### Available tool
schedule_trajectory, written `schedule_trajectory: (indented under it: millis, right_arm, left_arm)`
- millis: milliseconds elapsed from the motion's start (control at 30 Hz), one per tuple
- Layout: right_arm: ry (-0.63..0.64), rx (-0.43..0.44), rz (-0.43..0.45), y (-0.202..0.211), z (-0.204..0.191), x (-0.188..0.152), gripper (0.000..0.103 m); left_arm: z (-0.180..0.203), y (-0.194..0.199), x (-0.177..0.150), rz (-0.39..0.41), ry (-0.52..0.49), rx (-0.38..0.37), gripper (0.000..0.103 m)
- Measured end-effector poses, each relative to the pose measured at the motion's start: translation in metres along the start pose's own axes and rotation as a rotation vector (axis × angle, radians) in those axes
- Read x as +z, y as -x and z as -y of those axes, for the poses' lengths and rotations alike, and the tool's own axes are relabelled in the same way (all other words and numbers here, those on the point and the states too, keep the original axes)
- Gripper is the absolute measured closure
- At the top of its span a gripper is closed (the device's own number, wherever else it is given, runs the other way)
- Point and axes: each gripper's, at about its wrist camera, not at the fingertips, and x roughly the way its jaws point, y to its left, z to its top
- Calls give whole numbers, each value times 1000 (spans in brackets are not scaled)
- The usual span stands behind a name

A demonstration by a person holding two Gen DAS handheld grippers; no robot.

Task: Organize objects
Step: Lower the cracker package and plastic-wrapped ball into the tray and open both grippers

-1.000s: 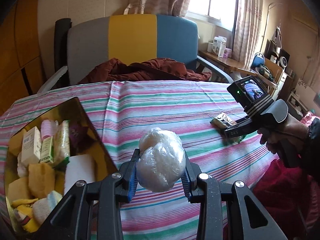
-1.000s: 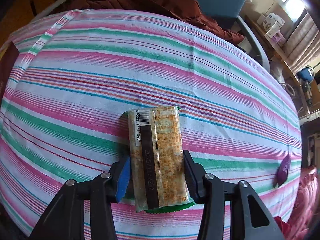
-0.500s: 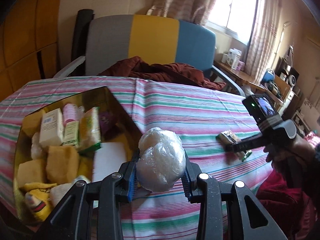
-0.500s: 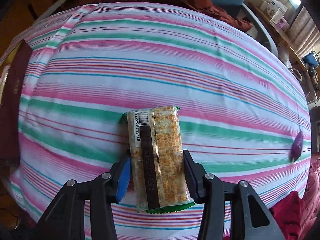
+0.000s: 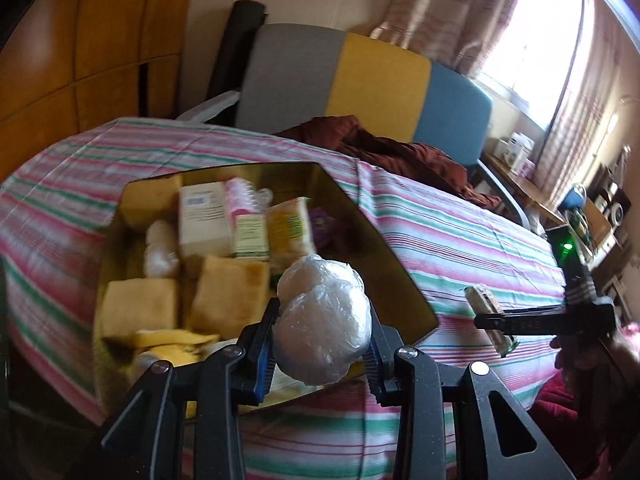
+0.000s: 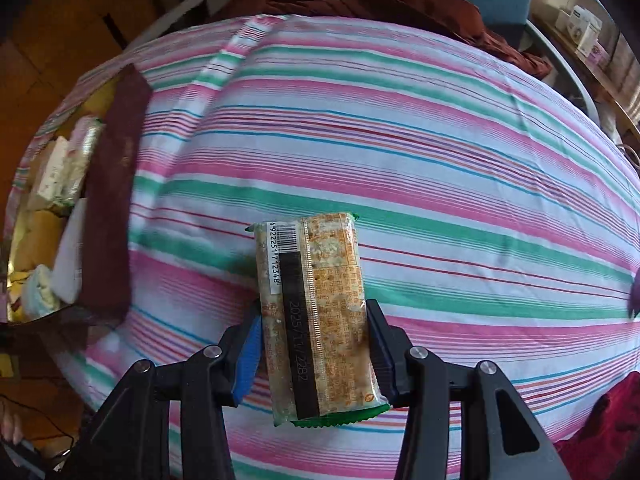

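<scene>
My left gripper (image 5: pixel 322 330) is shut on a white plastic-wrapped ball (image 5: pixel 324 320), held above the near right corner of a gold-lined box (image 5: pixel 384 256). The box holds yellow sponges, small cartons and packets. My right gripper (image 6: pixel 314 338) is shut on a wrapped snack bar (image 6: pixel 314 308) with a barcode and date strip, held over the striped tablecloth (image 6: pixel 400 160). In the left wrist view the right gripper (image 5: pixel 494 320) appears at the right with the bar (image 5: pixel 486 300), a hand on its handle. The box (image 6: pixel 108 208) lies at the left in the right wrist view.
A grey, yellow and blue chair (image 5: pixel 360 84) with a dark red cloth (image 5: pixel 392 152) stands behind the table. A small purple item (image 6: pixel 634 296) lies at the table's right edge. Shelves and a window fill the far right.
The left gripper carried the ball leftward until it hangs over the box corner. The right gripper moved left with the snack bar, so the box now enters its view.
</scene>
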Motion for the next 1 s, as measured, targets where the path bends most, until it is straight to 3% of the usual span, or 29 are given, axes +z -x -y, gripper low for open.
schedule_trajectory:
  millis: [233, 500, 667, 1000]
  right_arm:
    - [31, 108, 135, 41, -41, -8, 55]
    - [181, 236, 206, 66, -132, -3, 55]
    - [244, 237, 213, 60, -168, 8, 55]
    - [214, 228, 198, 41, -184, 30, 55]
  left_arm:
    - [-41, 19, -3, 6, 78, 52, 66]
    - [-72, 38, -8, 17, 128, 101, 66]
    - [-77, 38, -11, 11, 137, 87, 66]
    - [-50, 18, 1, -7, 102, 7, 66]
